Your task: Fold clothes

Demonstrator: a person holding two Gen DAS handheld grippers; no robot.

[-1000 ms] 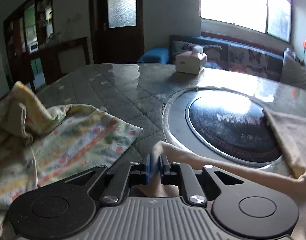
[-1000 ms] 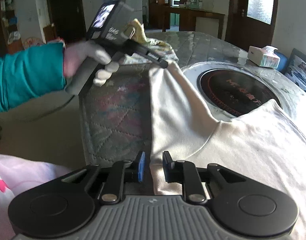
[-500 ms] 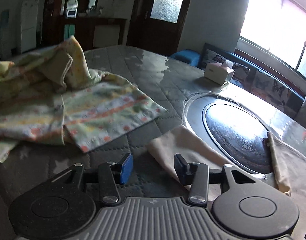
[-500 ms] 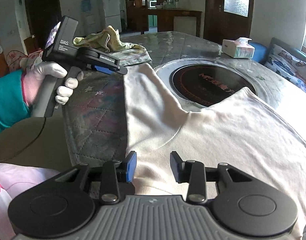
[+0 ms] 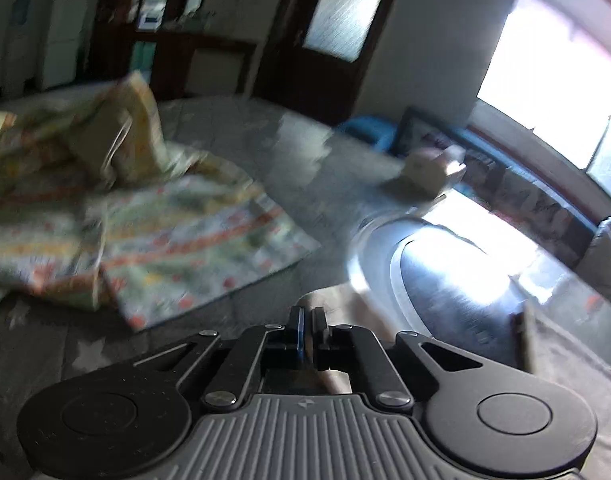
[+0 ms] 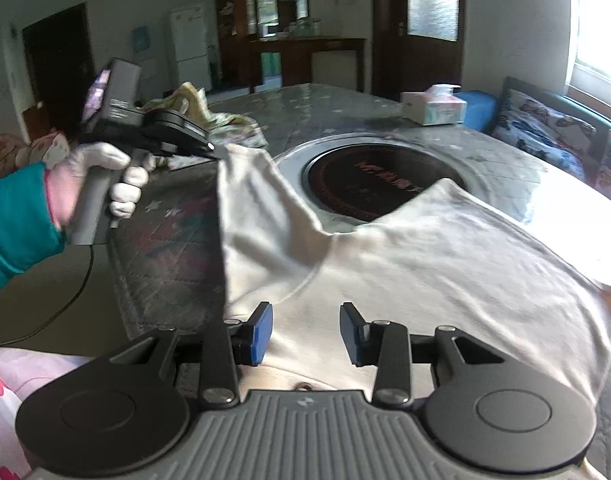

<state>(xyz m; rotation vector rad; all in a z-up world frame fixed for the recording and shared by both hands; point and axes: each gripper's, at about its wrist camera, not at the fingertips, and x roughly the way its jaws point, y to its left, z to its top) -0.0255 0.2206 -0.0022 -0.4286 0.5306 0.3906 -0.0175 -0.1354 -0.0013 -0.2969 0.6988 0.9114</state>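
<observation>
Quilted table (image 6: pixel 173 236), inset hob (image 6: pixel 385 184), white shirt (image 6: pixel 425 264)

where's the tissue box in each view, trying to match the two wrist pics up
Left wrist view: the tissue box is right of centre in the upper half, blurred, on the table just beyond the round cooktop.
Right wrist view: the tissue box is upper right, on the table's far edge, beyond the cooktop.
Shared landmark: the round cooktop set into the table.

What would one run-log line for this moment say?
left gripper: shut on shirt sleeve, lifted | right gripper: open over shirt | floral cloth: unfolded on table
</observation>
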